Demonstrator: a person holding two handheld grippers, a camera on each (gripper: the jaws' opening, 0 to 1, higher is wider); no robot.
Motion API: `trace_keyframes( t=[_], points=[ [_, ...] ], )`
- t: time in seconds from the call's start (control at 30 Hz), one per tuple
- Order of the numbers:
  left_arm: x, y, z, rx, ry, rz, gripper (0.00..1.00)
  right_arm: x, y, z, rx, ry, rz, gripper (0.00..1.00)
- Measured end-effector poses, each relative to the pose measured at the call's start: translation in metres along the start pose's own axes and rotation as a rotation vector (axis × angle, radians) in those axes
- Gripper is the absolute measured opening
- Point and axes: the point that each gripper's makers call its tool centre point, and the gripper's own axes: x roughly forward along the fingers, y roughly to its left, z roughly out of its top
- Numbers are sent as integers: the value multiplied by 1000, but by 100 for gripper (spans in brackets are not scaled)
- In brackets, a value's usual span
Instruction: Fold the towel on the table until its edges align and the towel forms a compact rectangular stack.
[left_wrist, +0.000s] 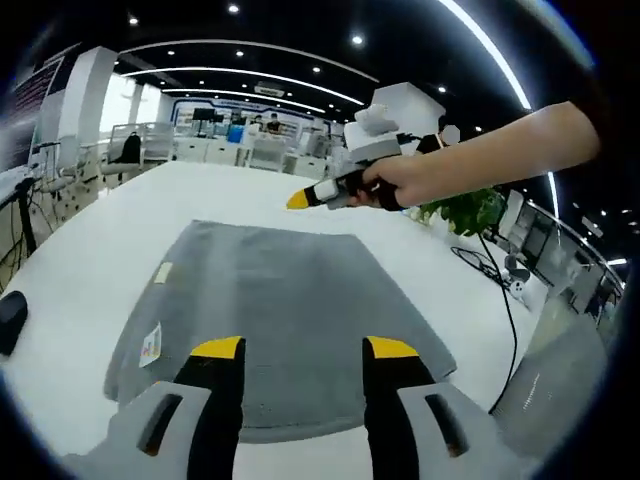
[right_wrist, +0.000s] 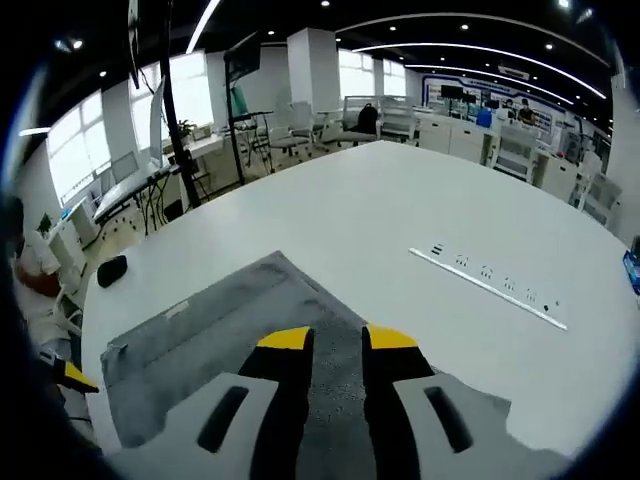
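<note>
A grey towel (left_wrist: 280, 300) lies spread flat on the white table (left_wrist: 90, 250), with a small tag (left_wrist: 152, 345) at its near left edge. My left gripper (left_wrist: 305, 348) hangs over the towel's near edge, its yellow-tipped jaws wide apart and empty. A hand holds my right gripper (left_wrist: 300, 199) in the air just past the towel's far edge. In the right gripper view the towel (right_wrist: 200, 330) lies under my right gripper (right_wrist: 337, 338). Its jaws stand a narrow gap apart with nothing between them.
A black mouse-like object (left_wrist: 10, 320) (right_wrist: 112, 268) sits near the table's edge beside the towel. A row of sockets (right_wrist: 490, 285) is set into the tabletop. A potted plant (left_wrist: 470, 210) and a black cable (left_wrist: 505, 300) are at the table's right side. Desks and chairs stand behind.
</note>
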Motion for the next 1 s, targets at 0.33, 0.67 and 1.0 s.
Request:
trace_keyframes(
  t=[0.33,0.67,1.0],
  points=[
    [13,-62,-6,121,76,-121,51,-46,-31,-16,42,-17,-47,18],
    [23,-130,-24,226,175,-280,51,-68,-61,-39,98,-10,-71,18],
    [41,-160,-31,285,235,-340,47,-81,-87,-64,133,10,-90,18]
  ],
)
